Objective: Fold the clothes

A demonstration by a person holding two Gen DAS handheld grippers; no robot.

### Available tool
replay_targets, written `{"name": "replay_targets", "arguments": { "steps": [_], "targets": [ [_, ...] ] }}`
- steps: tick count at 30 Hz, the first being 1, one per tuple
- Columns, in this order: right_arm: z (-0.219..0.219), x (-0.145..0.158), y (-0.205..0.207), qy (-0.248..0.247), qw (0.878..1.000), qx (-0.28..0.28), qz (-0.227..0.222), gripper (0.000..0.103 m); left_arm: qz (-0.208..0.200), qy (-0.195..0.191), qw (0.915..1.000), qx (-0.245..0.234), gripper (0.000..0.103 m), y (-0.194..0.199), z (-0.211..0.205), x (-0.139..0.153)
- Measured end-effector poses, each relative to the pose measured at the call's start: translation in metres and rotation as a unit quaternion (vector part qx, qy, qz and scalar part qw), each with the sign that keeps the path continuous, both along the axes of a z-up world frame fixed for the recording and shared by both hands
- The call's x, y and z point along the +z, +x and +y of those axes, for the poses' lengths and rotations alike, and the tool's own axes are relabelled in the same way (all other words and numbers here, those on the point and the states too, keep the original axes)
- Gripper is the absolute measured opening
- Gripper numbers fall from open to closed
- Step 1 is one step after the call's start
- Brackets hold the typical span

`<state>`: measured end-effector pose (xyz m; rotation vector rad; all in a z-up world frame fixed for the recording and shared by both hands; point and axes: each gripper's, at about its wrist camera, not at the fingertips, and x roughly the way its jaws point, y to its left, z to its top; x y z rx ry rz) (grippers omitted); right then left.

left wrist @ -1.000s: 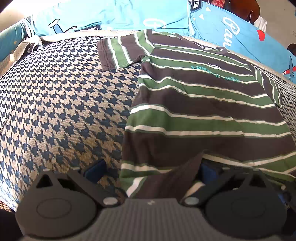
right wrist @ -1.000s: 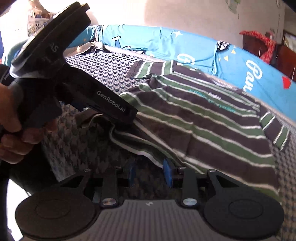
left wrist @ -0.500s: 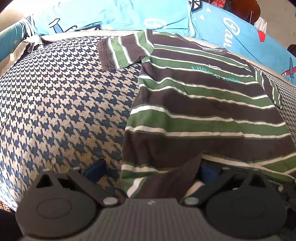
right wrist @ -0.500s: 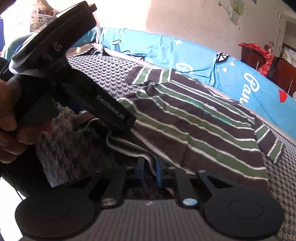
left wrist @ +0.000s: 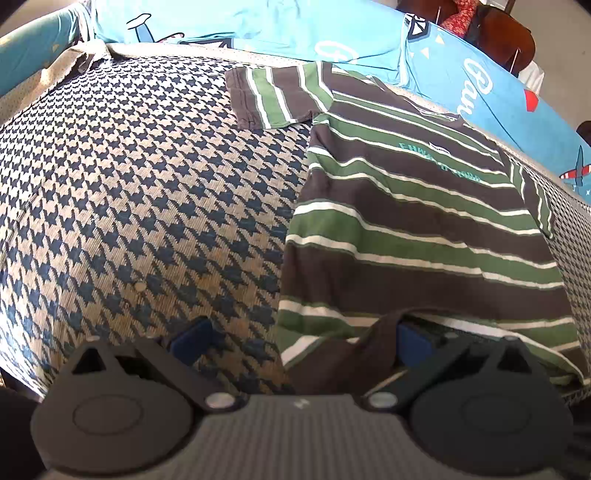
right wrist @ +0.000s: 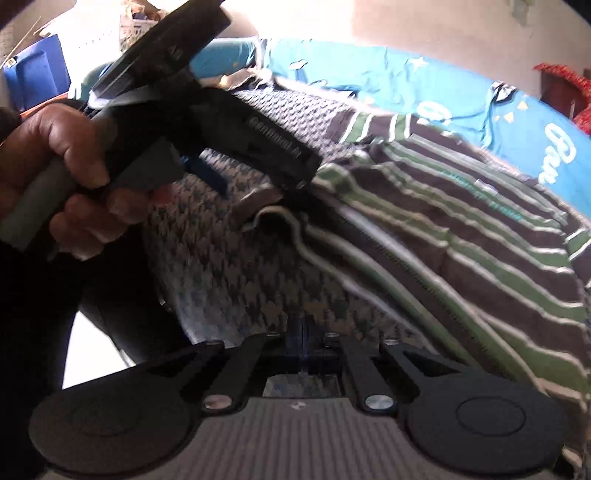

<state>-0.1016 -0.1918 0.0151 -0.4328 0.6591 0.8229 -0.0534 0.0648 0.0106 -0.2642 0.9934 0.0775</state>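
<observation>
One striped shirt [left wrist: 424, 229] is counted, spread on one houndstooth-patterned cover [left wrist: 140, 192]. Two short sleeves are seen on the shirt. Two grippers are noted: the left gripper [left wrist: 299, 339] and the right gripper [right wrist: 303, 338]. One hand [right wrist: 55, 173] is seen, wrapped around the left gripper's handle. Two blue finger pads [left wrist: 192, 338] are counted on the left gripper. Two blue printed cloths [left wrist: 280, 29] are counted behind the cover. One red cloth [right wrist: 569, 79] is recorded at the far right.
</observation>
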Motion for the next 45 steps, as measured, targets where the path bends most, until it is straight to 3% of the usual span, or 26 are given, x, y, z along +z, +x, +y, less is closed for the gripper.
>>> {"name": "replay_targets", "arguments": {
  "steps": [2, 8, 13, 21, 26, 28, 34, 37, 45],
  "targets": [
    [0.002, 0.001, 0.001, -0.004, 0.999, -0.018, -0.030, 0.004, 0.000, 0.006, 1.0000, -0.001, 0.103, 0.001, -0.001, -0.001],
    [0.011, -0.003, 0.010, -0.012, 0.998, -0.029, -0.052, 0.006, 0.001, 0.018, 0.9998, 0.005, 0.103, 0.008, -0.005, -0.004],
    [0.019, -0.005, 0.014, -0.030, 0.995, -0.026, -0.086, 0.026, 0.002, 0.026, 0.9996, 0.006, 0.103, 0.013, -0.006, -0.005],
    [0.025, -0.015, 0.014, -0.073, 0.989, -0.005, -0.126, 0.027, 0.003, 0.026, 0.9996, 0.009, 0.103, 0.019, -0.005, -0.006],
    [0.025, -0.013, 0.022, -0.062, 0.992, -0.009, -0.113, 0.026, 0.001, 0.027, 0.9996, 0.010, 0.103, 0.020, -0.004, -0.006],
    [0.024, -0.011, 0.026, -0.056, 0.993, -0.014, -0.107, 0.019, 0.001, 0.027, 0.9996, 0.011, 0.103, 0.020, -0.005, -0.006],
    [0.022, -0.006, 0.038, -0.037, 0.996, -0.019, -0.075, 0.009, 0.000, 0.028, 0.9995, 0.011, 0.103, 0.020, -0.007, -0.006],
    [0.018, 0.000, 0.042, -0.020, 0.998, -0.013, -0.052, 0.004, -0.001, 0.026, 0.9996, 0.012, 0.103, 0.019, -0.006, -0.005],
    [0.003, 0.009, 0.031, 0.021, 0.999, 0.017, 0.031, 0.004, 0.003, 0.009, 0.9998, 0.020, 0.103, 0.004, 0.005, 0.000]
  ]
}}
